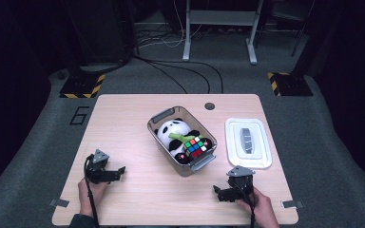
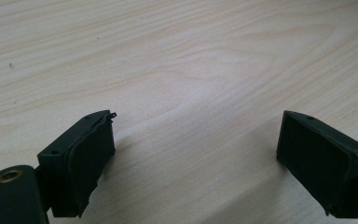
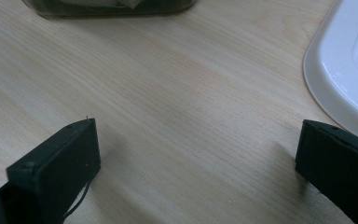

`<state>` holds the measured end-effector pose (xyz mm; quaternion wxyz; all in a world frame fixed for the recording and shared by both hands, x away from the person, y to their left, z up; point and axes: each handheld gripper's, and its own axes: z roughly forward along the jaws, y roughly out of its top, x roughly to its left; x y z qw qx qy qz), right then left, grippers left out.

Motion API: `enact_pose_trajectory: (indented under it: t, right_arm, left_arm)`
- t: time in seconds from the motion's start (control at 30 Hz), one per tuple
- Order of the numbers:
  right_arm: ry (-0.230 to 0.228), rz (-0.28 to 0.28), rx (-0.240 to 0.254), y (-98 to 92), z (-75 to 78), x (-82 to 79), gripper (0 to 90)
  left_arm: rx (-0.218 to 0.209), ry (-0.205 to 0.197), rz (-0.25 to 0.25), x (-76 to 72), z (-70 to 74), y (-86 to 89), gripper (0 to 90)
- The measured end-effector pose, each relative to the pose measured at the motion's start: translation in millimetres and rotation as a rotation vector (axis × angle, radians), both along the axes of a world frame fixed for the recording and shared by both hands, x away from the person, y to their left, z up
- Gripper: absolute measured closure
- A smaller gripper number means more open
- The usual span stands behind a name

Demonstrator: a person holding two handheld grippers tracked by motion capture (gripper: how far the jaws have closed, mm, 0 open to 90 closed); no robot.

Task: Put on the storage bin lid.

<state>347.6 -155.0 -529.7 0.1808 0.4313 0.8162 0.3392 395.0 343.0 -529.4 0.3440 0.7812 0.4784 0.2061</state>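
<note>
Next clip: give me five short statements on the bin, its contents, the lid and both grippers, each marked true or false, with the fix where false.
1. The white lid sits on the bin. False: it lies flat on the table, beside the clear bin.
2. A panda plush lies inside the bin. True.
3. The colourful cube stands on the bare table. False: it rests in the bin, on the panda.
4. The left gripper holds nothing and its jaws stand apart. True.
5. The right gripper is clamped on the lid. False: its jaws are open over bare wood, with the lid's edge beside them.
</note>
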Motion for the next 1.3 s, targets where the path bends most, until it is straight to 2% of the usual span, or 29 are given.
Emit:
enact_pose_trajectory:
  t: [0.2, 0.23, 0.27, 0.37, 0.43, 0.53, 0.57, 0.6, 0.73, 0.77, 1.03, 1.13, 1.3]
  right_arm:
    - [-0.001, -0.011, -0.001, 0.9, 0.1, -1.2, 0.0]
    - [0.015, 0.037, -0.017, -2.5, 2.1, -0.2, 0.0]
    - [0.021, 0.051, -0.024, -4.4, 2.6, 0.3, 0.0]
    - [0.042, 0.053, -0.027, -6.3, 4.2, 1.2, 0.0]
    - [0.033, 0.052, -0.023, -7.0, 3.7, 0.9, 0.0]
    - [0.05, 0.045, -0.031, -7.3, 5.9, 2.4, 2.7]
    - [0.038, 0.05, -0.044, -9.0, 7.3, 4.0, 3.6]
    - [0.012, 0.017, -0.058, -10.9, 9.9, 5.5, 2.9]
    - [0.007, -0.025, -0.028, -19.7, 18.0, 13.9, 0.0]
    - [-0.011, -0.04, -0.023, -22.4, 19.8, 18.0, 0.0]
    - [-0.032, -0.189, 0.026, -47.6, 35.6, 60.3, 0.0]
    - [-0.027, -0.231, 0.031, -55.1, 39.8, 77.0, 0.0]
    - [-0.026, -0.267, 0.02, -61.1, 43.5, 98.8, 0.7]
  left_arm:
    - [0.0, -0.001, 0.0, -0.3, -0.1, -0.3, 10.8]
    - [0.0, -0.003, -0.001, -0.2, -0.2, -0.3, 10.8]
    - [0.0, 0.0, 0.0, -0.4, -0.1, -0.3, 10.8]
    - [-0.003, 0.0, -0.002, -0.4, -0.2, -0.4, 11.0]
    - [-0.002, -0.003, -0.005, -0.4, -0.2, -0.3, 11.3]
    - [-0.002, -0.001, -0.008, -0.6, 0.1, -0.3, 11.9]
    - [-0.002, -0.001, -0.008, -0.6, 0.1, -0.3, 11.9]
    - [-0.002, -0.001, -0.008, -0.6, 0.1, -0.3, 11.9]
    - [-0.002, 0.0, -0.01, -0.7, 0.1, -0.4, 11.9]
    - [-0.003, -0.001, -0.009, -0.7, 0.1, -0.4, 11.9]
    - [-0.003, 0.0, -0.011, -0.7, 0.1, -0.4, 12.0]
    - [-0.003, -0.001, -0.01, -0.7, 0.1, -0.5, 12.0]
    - [-0.001, -0.003, -0.012, -0.7, 0.1, -0.5, 11.9]
